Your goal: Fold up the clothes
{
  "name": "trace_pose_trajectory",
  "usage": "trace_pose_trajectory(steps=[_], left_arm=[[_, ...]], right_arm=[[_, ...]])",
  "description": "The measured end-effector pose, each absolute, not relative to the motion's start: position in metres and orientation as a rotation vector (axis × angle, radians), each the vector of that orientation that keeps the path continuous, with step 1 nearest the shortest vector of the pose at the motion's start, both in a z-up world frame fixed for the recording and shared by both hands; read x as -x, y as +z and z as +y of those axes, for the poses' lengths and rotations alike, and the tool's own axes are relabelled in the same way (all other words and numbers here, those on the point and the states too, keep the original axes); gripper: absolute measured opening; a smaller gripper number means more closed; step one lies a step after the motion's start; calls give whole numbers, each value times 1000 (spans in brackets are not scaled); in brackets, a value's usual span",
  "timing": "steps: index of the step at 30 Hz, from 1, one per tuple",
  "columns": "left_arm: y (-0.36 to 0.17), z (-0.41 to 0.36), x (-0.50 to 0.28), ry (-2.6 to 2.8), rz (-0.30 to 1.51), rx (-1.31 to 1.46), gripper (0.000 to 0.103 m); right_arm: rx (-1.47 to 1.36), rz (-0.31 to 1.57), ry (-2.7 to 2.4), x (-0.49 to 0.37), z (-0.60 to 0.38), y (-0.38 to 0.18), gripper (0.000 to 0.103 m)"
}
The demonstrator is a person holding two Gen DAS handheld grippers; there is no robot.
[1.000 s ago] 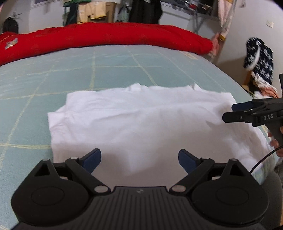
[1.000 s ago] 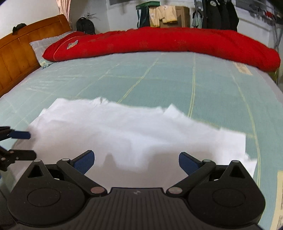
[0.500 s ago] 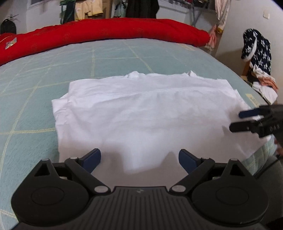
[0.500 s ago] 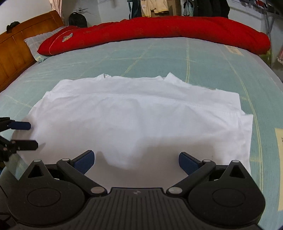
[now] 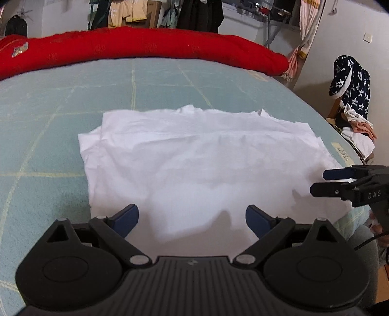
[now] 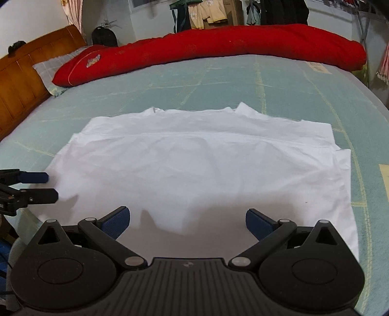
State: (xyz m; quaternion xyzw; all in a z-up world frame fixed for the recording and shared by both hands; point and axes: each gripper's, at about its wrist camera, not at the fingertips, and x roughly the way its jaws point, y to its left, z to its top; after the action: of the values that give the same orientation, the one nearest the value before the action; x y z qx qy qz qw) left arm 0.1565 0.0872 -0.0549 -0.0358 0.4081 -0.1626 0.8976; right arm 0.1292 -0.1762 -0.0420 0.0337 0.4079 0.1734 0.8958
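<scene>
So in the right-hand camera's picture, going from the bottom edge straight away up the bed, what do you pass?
Right gripper, fingers spread → white garment lying flat → green bedsheet → red quilt → clothes hanging at the far wall.

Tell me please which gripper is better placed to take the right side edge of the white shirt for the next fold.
Probably the right gripper. Its jaws are open beside the right edge of the white shirt, on the bed. The left gripper, open too, hangs at the opposite edge.
</scene>
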Motion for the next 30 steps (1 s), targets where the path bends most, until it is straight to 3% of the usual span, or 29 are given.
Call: trace_pose_trajectory(steps=[15, 30], left_arm=[[-42, 159, -162, -330, 800, 368, 94], [-102, 233, -205, -388, 864, 844, 94]], right_arm=[[-128, 834, 368, -110, -172, -40, 103], [-160, 808, 427, -104, -162, -35, 103]])
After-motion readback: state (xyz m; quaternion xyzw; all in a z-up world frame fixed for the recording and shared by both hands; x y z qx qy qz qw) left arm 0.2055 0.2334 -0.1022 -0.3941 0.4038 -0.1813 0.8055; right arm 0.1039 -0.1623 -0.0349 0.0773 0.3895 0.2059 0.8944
